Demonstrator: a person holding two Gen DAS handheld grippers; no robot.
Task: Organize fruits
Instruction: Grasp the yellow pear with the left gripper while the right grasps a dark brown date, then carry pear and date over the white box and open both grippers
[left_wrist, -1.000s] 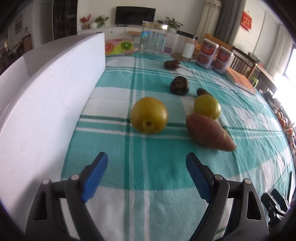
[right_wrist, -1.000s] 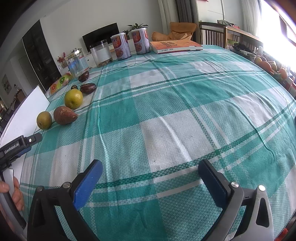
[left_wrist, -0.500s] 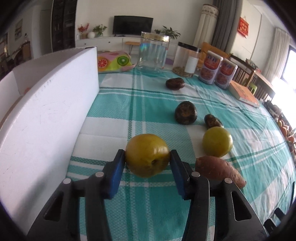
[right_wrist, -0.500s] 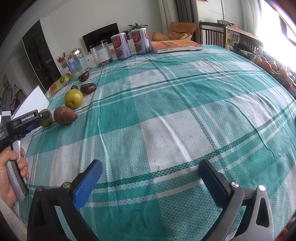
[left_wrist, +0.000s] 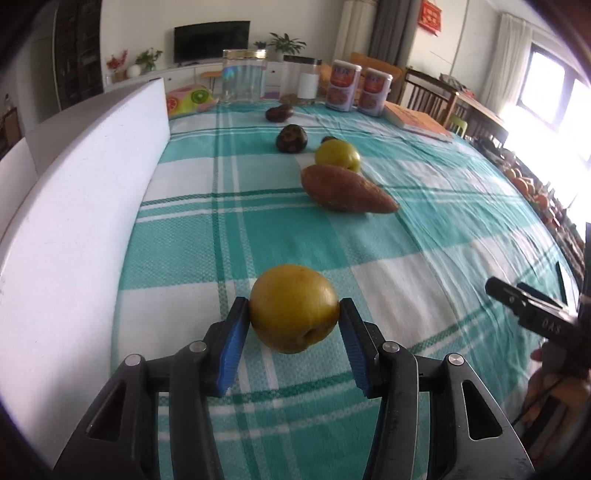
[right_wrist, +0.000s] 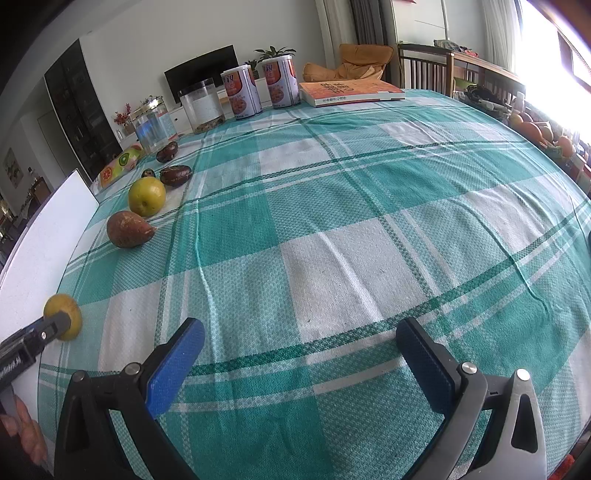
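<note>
While its blue pads press on either side of a yellow pear (left_wrist: 293, 308), the left gripper (left_wrist: 293, 321) holds that fruit clamped, above the teal checked cloth of the desk (left_wrist: 424, 229) and close beside the white box wall (left_wrist: 74, 206). The pear's dimpled end faces down and toward the camera. The right gripper (right_wrist: 301, 363) hangs over bare cloth nearer the desk's middle, its jaws wide apart with nothing between them. Farther along lies a sweet potato (left_wrist: 345, 188), its long axis across the view, the blunt end to the left and the tapered tip pointing right. Just behind it, touching or nearly so, sits a second yellow pear (left_wrist: 338, 155), with a small dark fruit (left_wrist: 328, 139) partly hidden behind it. Beyond come a round dark fruit (left_wrist: 291, 138) and then an oval dark fruit (left_wrist: 279, 112). At the far edge stand a clear jar (left_wrist: 243, 79), a second jar (left_wrist: 301, 83), two cans (left_wrist: 360, 90) and a book (left_wrist: 419, 122).
</note>
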